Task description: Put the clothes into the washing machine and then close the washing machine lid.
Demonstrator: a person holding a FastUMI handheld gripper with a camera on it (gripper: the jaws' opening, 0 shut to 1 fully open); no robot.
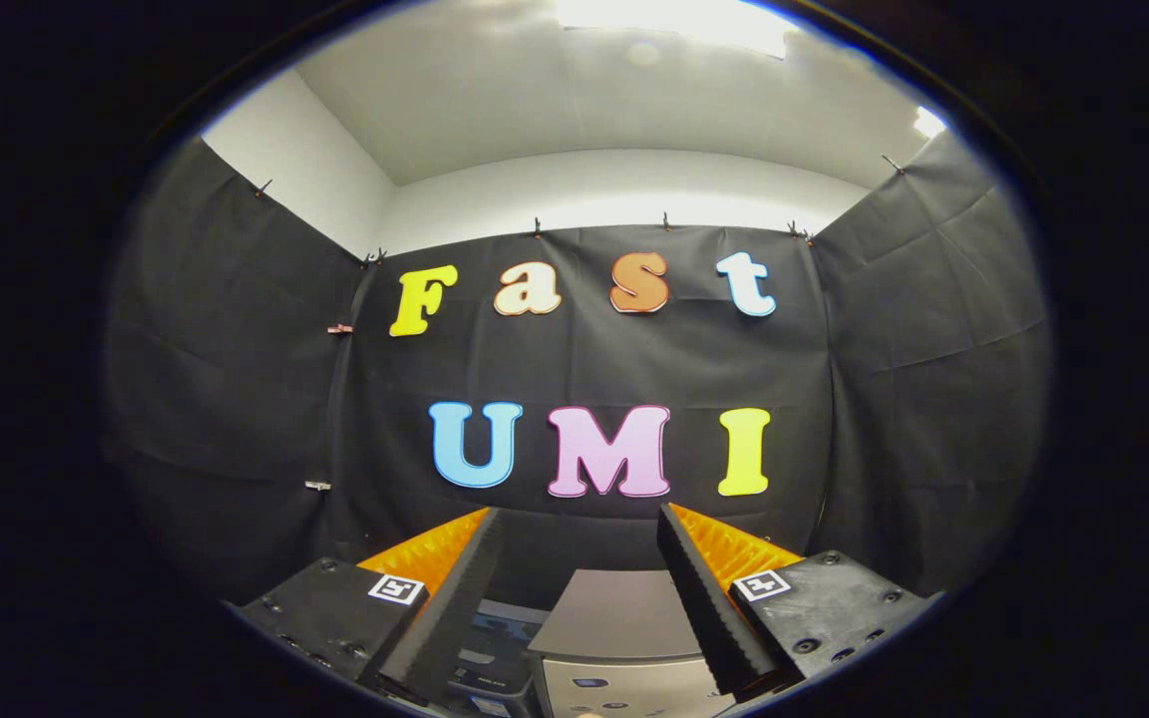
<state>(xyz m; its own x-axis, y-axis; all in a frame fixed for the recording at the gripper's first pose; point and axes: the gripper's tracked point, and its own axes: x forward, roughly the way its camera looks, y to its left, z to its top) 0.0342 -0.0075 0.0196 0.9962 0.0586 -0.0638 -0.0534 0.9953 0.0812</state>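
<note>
Orange-backed tongs (579,524) stand wide apart, holding nothing, above one grey washing machine (619,638) between two fingers (704,598).

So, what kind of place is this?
Probably a recording booth: black cloth walls clipped under a white ceiling, a grey appliance, maybe the washing machine, low between the gripper's open, empty jaws.

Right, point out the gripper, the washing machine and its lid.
gripper (579,529): gripper view, the open gap midway between its fingertips.
washing machine (624,688): gripper view, its pale front panel below the fingers.
lid (619,598): gripper view, middle of the flat grey top.
</note>
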